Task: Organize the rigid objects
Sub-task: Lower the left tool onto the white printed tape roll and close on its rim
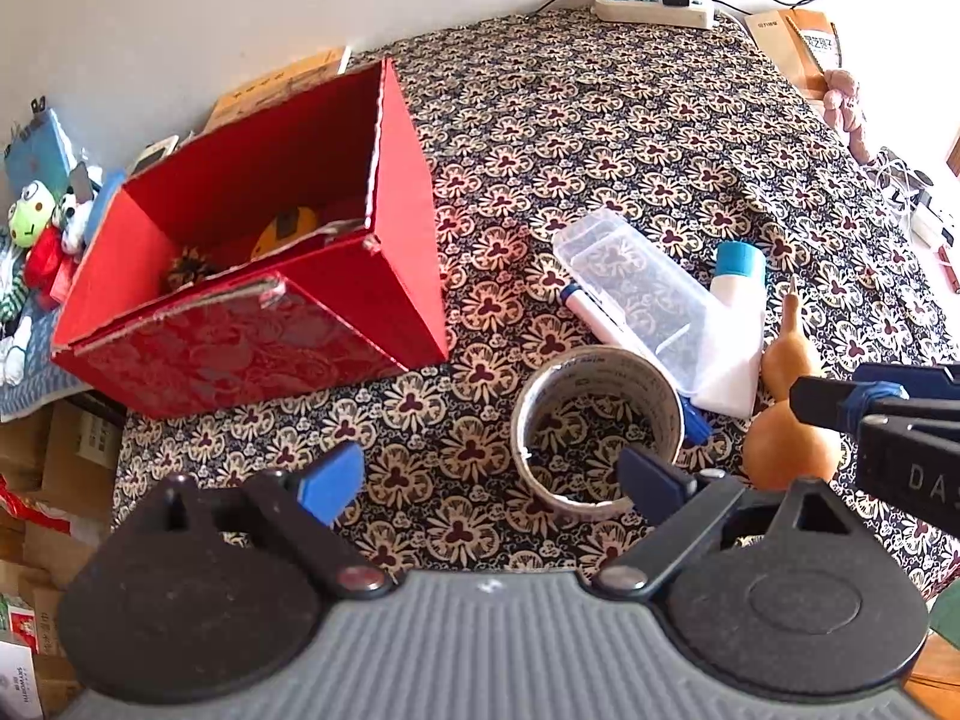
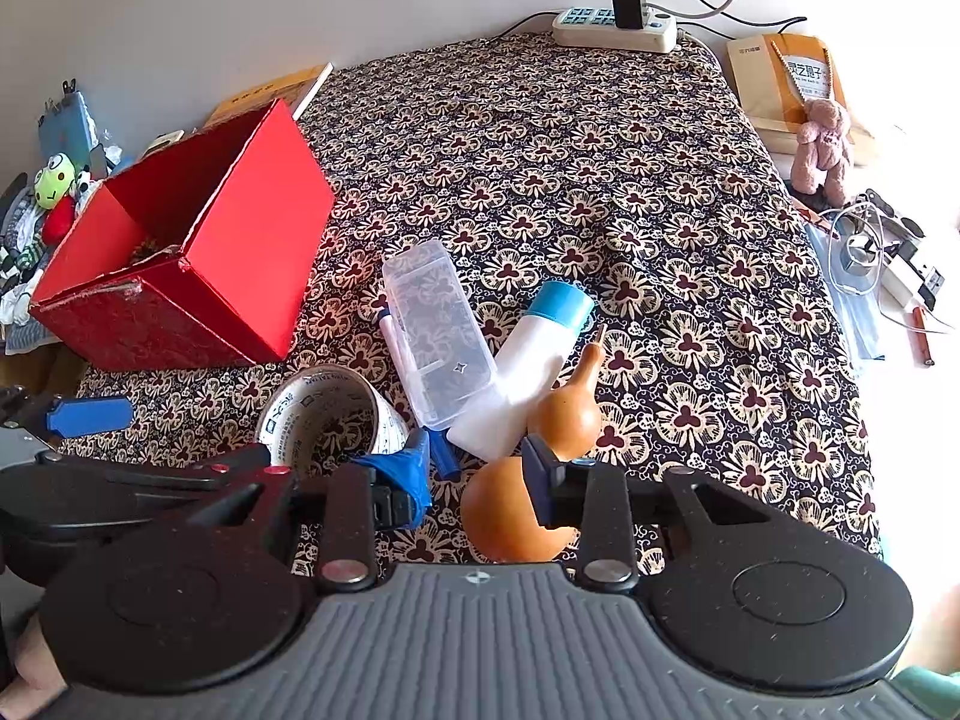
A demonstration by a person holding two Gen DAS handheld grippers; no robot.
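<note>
A roll of clear tape [image 1: 657, 402] [image 2: 384, 426] stands on the patterned cloth. My left gripper [image 1: 492, 480] is open wide, its right fingertip over the roll's hole and its left one outside. A tan gourd [image 1: 786, 444] [image 2: 510, 516] lies to the right. My right gripper [image 2: 474, 480] is open around the gourd's big bulb, right pad against it and a gap at the left pad. Behind lie a clear plastic case [image 1: 636, 294] [image 2: 438, 330], a white bottle with a blue cap [image 1: 738, 324] [image 2: 528, 360] and a white marker [image 1: 600, 324] [image 2: 396, 348]. The red box [image 1: 252, 300] [image 2: 180, 276] is open at the left.
The red box holds a yellow object [image 1: 285, 228] and a dark spiky thing [image 1: 192, 267]. A power strip [image 1: 654, 9] [image 2: 612, 30] sits at the far edge. Stuffed toys [image 1: 30, 228] crowd the left side; a pink plush [image 2: 822, 144] and cables lie right.
</note>
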